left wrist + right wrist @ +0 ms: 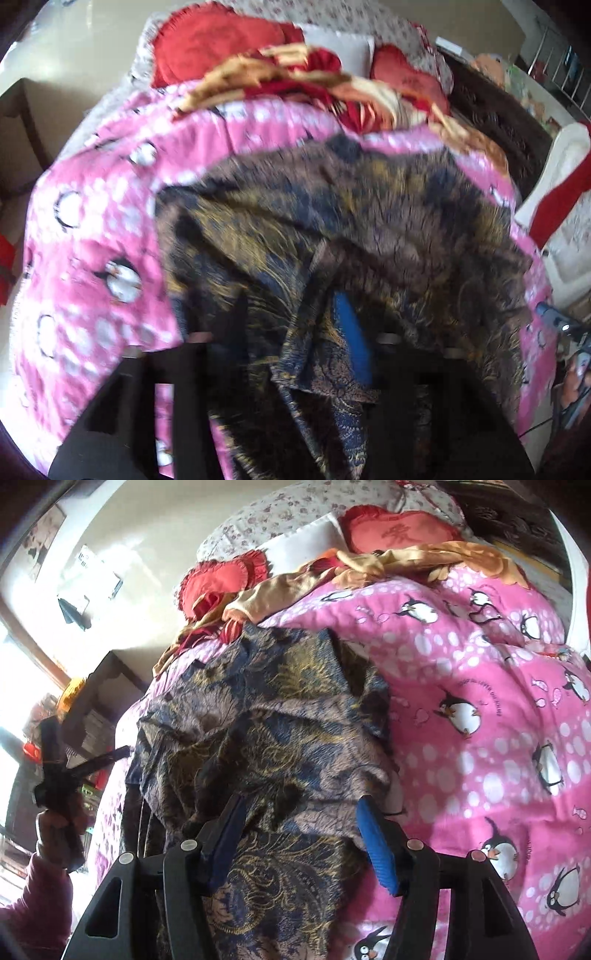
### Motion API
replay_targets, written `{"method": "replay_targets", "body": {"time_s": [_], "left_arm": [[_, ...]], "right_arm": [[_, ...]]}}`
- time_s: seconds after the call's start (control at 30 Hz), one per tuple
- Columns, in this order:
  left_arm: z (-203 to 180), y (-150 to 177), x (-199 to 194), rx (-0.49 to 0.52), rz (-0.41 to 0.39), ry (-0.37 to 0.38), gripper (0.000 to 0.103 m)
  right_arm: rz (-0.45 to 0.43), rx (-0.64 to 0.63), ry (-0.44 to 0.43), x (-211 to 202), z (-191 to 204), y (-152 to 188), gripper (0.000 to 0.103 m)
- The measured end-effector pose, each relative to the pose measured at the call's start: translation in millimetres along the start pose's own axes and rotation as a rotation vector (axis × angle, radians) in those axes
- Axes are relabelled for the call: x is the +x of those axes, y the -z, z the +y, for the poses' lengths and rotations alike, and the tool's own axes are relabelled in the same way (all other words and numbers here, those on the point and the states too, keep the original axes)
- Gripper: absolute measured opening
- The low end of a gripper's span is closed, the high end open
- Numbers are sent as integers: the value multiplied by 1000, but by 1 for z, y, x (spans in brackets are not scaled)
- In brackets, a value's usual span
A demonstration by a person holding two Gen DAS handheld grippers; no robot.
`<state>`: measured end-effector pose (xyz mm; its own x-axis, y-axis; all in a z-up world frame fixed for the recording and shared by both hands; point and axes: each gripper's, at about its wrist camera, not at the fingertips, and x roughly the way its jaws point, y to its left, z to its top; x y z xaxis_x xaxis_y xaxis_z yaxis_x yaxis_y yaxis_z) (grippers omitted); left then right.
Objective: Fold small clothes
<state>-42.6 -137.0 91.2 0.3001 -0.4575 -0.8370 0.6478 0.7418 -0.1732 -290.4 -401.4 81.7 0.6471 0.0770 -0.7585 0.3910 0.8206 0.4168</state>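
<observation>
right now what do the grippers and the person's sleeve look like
The right gripper is black plastic with slotted outer arms, round silver pivot pins and ribbed blue pads on its fingers. The left gripper is the same black build, with one blue pad showing. A dark pink sleeve covers the left arm.

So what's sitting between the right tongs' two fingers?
A bunched fold of the patterned garment fills the gap between the right tongs, shown in the right wrist view.
</observation>
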Motion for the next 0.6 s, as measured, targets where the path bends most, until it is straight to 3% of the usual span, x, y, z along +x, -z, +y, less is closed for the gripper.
{"method": "replay_targets", "body": {"time_s": [0.17, 0.2, 0.23, 0.27, 0.3, 0.5, 0.6], "left_arm": [[-14, 8, 36, 22, 75, -4, 57], [-17, 10, 41, 26, 88, 3, 52], [-19, 11, 43, 36, 91, -2, 23], [-21, 11, 42, 42, 93, -8, 8], [-22, 9, 37, 44, 89, -8, 4], [0, -20, -47, -29, -150, 67, 4], [22, -23, -61, -76, -166, 32, 4]], "right_arm": [[8, -27, -20, 0, 11, 3, 61], [9, -27, -22, 1, 11, 3, 61], [9, -26, -25, 1, 12, 3, 61], [8, -25, -28, 1, 12, 3, 61], [6, -24, -29, 1, 12, 3, 61], [-25, -10, -7, -4, 5, -4, 61], [-50, 13, 13, -5, -1, -8, 64]]}}
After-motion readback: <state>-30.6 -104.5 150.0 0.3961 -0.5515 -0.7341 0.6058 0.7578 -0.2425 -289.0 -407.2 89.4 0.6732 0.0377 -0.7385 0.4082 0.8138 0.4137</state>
